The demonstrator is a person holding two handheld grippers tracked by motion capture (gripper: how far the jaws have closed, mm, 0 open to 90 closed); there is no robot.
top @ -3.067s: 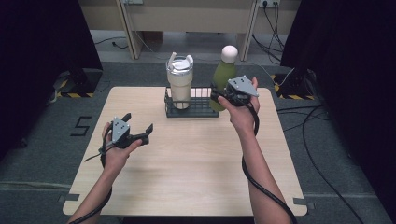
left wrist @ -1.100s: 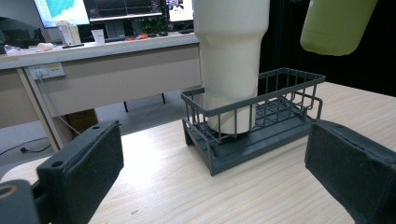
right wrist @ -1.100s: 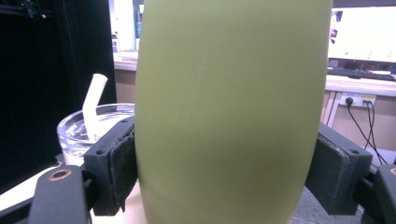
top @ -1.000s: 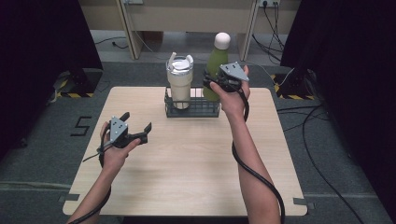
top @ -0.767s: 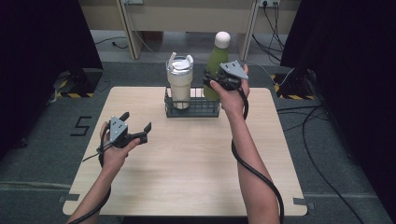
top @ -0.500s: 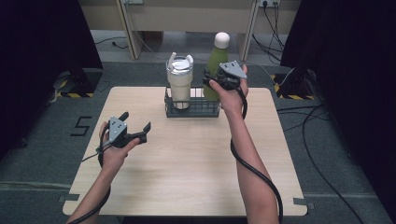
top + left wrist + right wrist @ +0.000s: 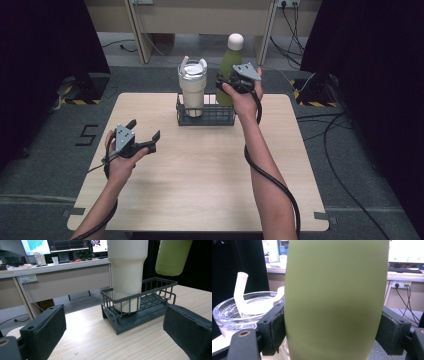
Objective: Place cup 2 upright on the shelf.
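My right gripper (image 7: 231, 82) is shut on a green bottle (image 7: 229, 64) with a white cap, holding it upright in the air. In the left gripper view the bottle's base (image 7: 172, 255) hangs above the right end of a dark wire basket (image 7: 140, 315), clear of its rim. A cream tumbler (image 7: 192, 90) with a clear lid stands in the basket's (image 7: 205, 120) left half. In the right gripper view the pads (image 7: 277, 327) press both sides of the bottle (image 7: 335, 290), with the tumbler lid (image 7: 244, 307) just beside it. My left gripper (image 7: 145, 130) is open above the table's left side.
The wooden table (image 7: 200, 170) has bare surface in front of the basket and to its right. Beyond the table's far edge are desk legs, cables and a wall socket. Dark curtains flank both sides. Cables trail from each gripper along the forearms.
The right gripper has carried the green bottle up and leftward, from beside the basket's right end to above it. The left gripper has stayed open in place.
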